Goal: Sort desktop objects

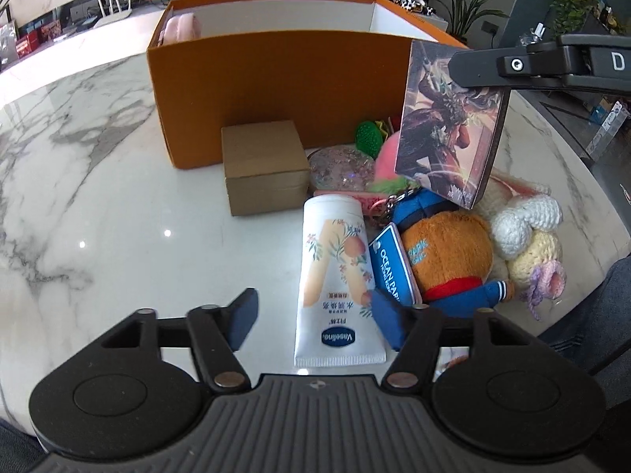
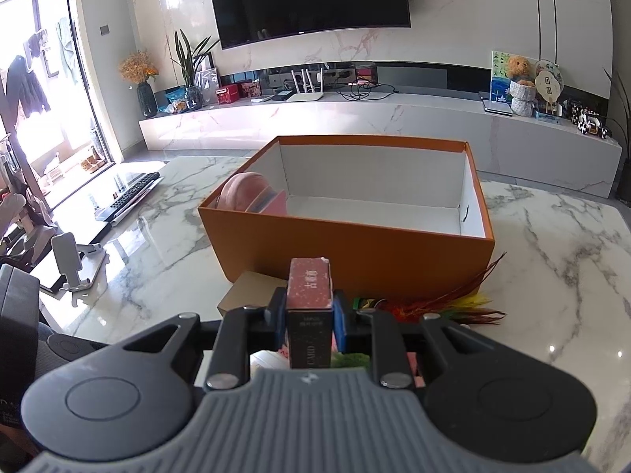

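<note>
My right gripper (image 2: 308, 317) is shut on a card box (image 2: 308, 299) and holds it in the air in front of the orange storage box (image 2: 355, 252). In the left wrist view the card box (image 1: 445, 134) hangs from the right gripper (image 1: 473, 67) above the pile. My left gripper (image 1: 311, 321) is open, low over the marble table, its jaws on either side of a white Vaseline tube (image 1: 335, 276). A pink pouch (image 2: 244, 193) lies in the orange box (image 1: 276, 90).
A small brown carton (image 1: 264, 167), a clear glitter ball (image 1: 341, 167), an orange plush toy (image 1: 449, 256), a blue tag (image 1: 394, 272) and crocheted toys (image 1: 528, 236) lie in front of the box. Coloured feathers (image 2: 465, 299) lie at its right. A keyboard (image 2: 130, 195) and phone stand (image 2: 73, 260) are at the left.
</note>
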